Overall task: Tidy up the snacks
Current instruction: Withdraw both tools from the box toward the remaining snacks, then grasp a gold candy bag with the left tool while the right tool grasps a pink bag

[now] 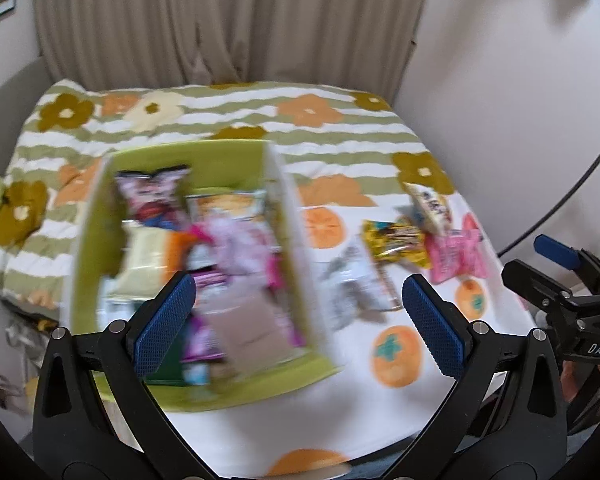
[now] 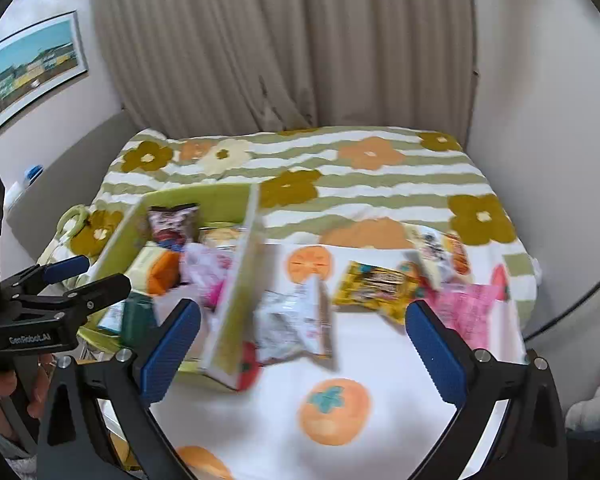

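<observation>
Hovering above the near edge of a bed, the left gripper [image 1: 298,322] has its blue fingers spread wide with nothing between them. The right gripper [image 2: 303,346] is spread just as wide and grasps nothing either. A green box [image 1: 236,152] sits on the left of the flowered bedspread [image 2: 380,196], packed with snack packets — a dark one stands at its far end. Just right of the box lies a silver-white packet [image 2: 290,322]. Farther right lie a yellow packet [image 2: 374,282], a pink packet [image 2: 470,308] and a pale packet [image 2: 432,254], close together. Everything is motion-blurred.
</observation>
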Tool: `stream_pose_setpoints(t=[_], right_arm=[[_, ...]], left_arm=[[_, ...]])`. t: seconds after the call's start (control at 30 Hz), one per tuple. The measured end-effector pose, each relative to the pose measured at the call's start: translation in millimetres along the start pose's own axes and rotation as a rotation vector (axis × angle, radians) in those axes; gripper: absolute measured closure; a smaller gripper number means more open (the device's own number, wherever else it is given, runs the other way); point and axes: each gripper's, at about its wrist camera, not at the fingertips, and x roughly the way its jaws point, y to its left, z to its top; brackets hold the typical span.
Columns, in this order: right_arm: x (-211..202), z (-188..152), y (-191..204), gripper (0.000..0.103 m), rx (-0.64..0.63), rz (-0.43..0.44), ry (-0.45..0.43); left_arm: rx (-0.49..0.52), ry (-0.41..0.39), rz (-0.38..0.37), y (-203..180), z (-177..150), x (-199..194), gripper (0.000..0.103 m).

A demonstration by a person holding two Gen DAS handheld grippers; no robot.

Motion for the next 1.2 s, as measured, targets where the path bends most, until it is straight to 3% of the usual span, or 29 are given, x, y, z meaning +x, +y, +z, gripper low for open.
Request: stream_pose_setpoints(t=[0.23,0.53,0.77,0.93,1.2], right_arm=[[9,0,-86,0.001,0.04,-0.039,0.057],[54,-10,-165,0.001,0.09,-0.037,0.169],[98,-30,-197,0.001,0.131,0.013,0.244],[114,-38,-206,0.001,0.16,0.041,0.251],[133,-39,-217,0.001,0.192,0.041,0.266]], left_arm=[[0.038,0.062,-0.023,-84,22,57,0.001],[0.079,0.191,-0.019,-150,32,147,0.001],[0.132,0.296,0.006,-175,34,222,0.001],[0.161,0.36,0.018,-181,31,261,0.001],[0.226,0.433,0.068,-183,21,298,0.001]])
